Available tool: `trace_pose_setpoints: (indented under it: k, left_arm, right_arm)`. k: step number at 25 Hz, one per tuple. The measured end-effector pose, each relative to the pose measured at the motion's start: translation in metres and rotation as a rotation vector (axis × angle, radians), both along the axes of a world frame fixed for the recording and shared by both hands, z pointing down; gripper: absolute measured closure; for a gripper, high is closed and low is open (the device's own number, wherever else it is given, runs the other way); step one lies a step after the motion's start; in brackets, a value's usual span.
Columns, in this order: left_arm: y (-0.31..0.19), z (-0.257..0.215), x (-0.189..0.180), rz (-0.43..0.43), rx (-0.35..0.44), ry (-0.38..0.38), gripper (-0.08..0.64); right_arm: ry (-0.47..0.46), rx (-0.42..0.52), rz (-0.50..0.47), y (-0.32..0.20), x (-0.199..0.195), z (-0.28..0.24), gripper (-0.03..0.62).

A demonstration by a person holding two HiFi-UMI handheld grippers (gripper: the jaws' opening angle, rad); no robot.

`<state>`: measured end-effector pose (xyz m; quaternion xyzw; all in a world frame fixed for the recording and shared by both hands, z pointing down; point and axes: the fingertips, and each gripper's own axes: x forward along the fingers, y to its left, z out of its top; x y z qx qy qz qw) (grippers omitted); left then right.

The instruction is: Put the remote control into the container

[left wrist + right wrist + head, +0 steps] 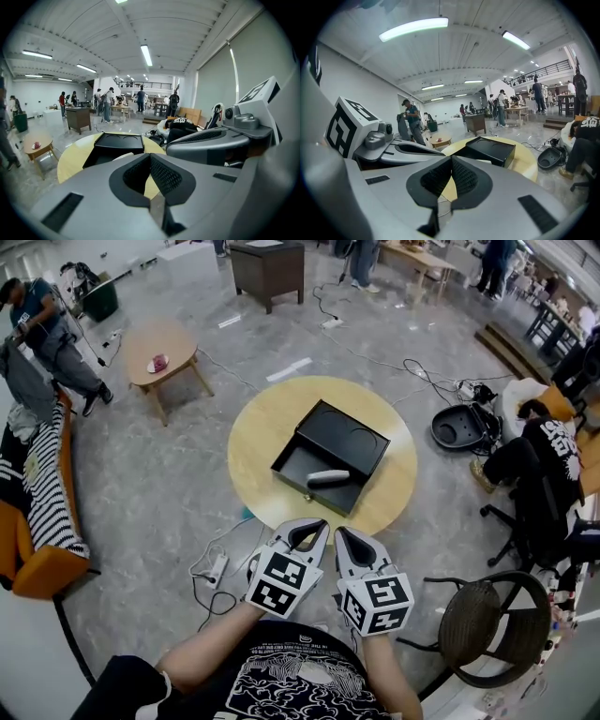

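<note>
**Remote control in the container, both grippers at desk edge**

Head view: remote control (pixel 328 477), pale grey, lies flat inside the black container (pixel 349 435), in the compartment nearest to the person, close to the front wall. The container stands open on the round yellow desk (pixel 258 432), approx. at its centre. The left gripper (pixel 320 522) and right gripper (pixel 340 532) are just beside each other, close to the person's body at the near edge of the desk, apart from the container. The marker cubes face up to the camera. A small wooden table (pixel 161 351) is far left and a wicker chair (pixel 492 624) is at the right. A white power strip (pixel 217 568) lies on the floor.

Left gripper view: the fingers (pixel 165 176) are clenched, tips touching, w/ nothing btw. them. Only a bit of the yellow desk shows through the gap behind the tips. The container is straight ahead on the desk. A pale sliver at its near side is probably the remote, but I cannot tell for sure. The right gripper's body fills the right side.

Right gripper view: the fingers (pixel 464 178) are also clenched tip to tip and grasp nothing. The container is ahead and a bit to the right. The left gripper w/ its marker cube is at the left. Several persons stand in the background.
</note>
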<state>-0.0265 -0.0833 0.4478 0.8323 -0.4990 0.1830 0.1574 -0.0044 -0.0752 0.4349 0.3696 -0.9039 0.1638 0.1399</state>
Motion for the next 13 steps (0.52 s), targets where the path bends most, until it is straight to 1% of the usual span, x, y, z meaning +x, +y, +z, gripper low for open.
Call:
trace_pose_setpoints:
  k: [6,13]
  left_arm:
    - [0.010,-0.001,0.002,-0.019,0.009,-0.008,0.545]
    - [0.015,-0.017,0.010,-0.025,0.014,-0.013,0.545]
  right_arm:
    - [-0.007,0.009,-0.023,0.010,-0.001,0.000,0.569]
    - [-0.006,0.008,-0.036,0.013,0.007,-0.013,0.571]
